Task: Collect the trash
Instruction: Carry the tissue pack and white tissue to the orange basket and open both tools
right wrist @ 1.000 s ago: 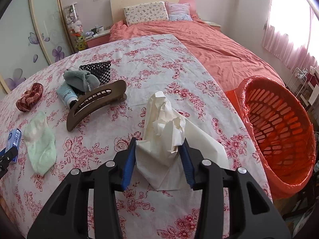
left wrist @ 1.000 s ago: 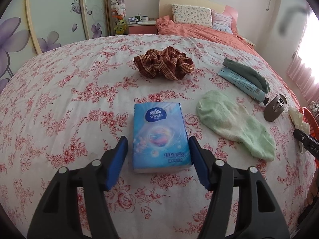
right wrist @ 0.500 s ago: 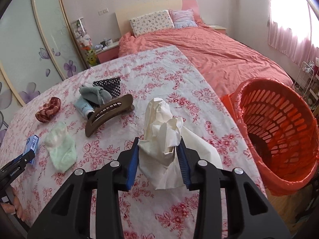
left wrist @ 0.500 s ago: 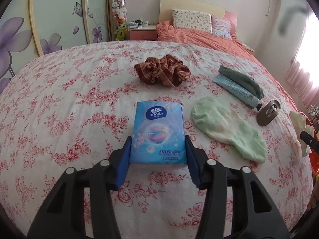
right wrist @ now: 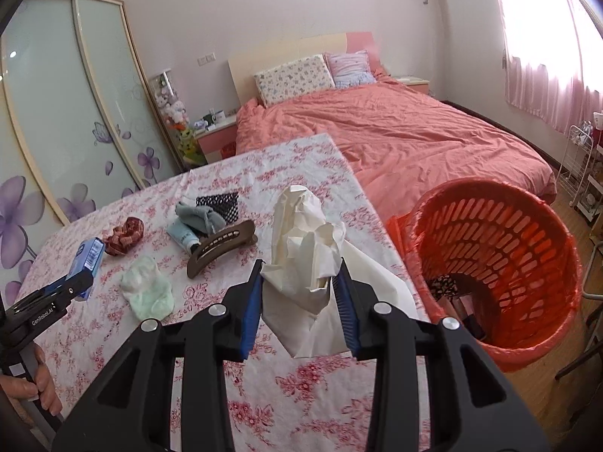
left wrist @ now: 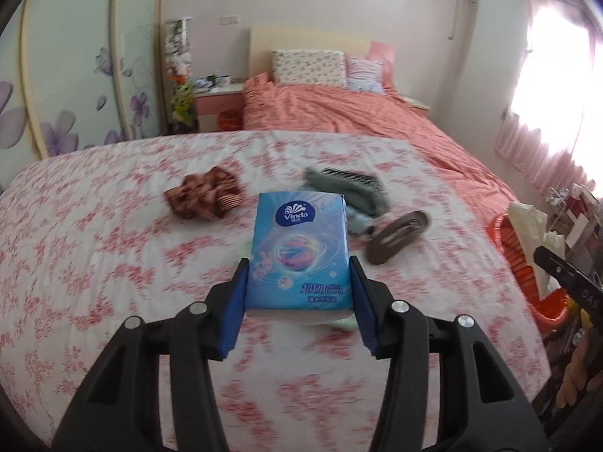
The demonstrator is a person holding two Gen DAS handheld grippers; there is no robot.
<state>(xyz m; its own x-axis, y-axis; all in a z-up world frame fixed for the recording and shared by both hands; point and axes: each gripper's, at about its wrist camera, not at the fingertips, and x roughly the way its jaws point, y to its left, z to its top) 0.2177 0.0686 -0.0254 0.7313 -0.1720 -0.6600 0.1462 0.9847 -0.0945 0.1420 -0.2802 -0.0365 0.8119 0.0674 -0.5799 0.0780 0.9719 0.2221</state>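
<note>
The right gripper (right wrist: 299, 293) pinches the crumpled paper (right wrist: 307, 248); the orange basket (right wrist: 501, 263) lies at three o'clock, nearer this arm. The left gripper (left wrist: 299, 293) clamps the tissue pack (left wrist: 299, 252).

Crumpled cream paper (right wrist: 305, 248) beside orange basket (right wrist: 501, 260)

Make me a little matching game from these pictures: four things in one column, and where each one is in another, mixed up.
Things:
1. tissue pack
2. crumpled paper
3. brown hair clip
4. orange basket

Places:
A. lying on the floral cloth
B. clamped in the right gripper
C. standing on the floor beside the table
D. clamped in the left gripper

Pairs: 1-D, 2-B, 3-A, 4-C
</note>
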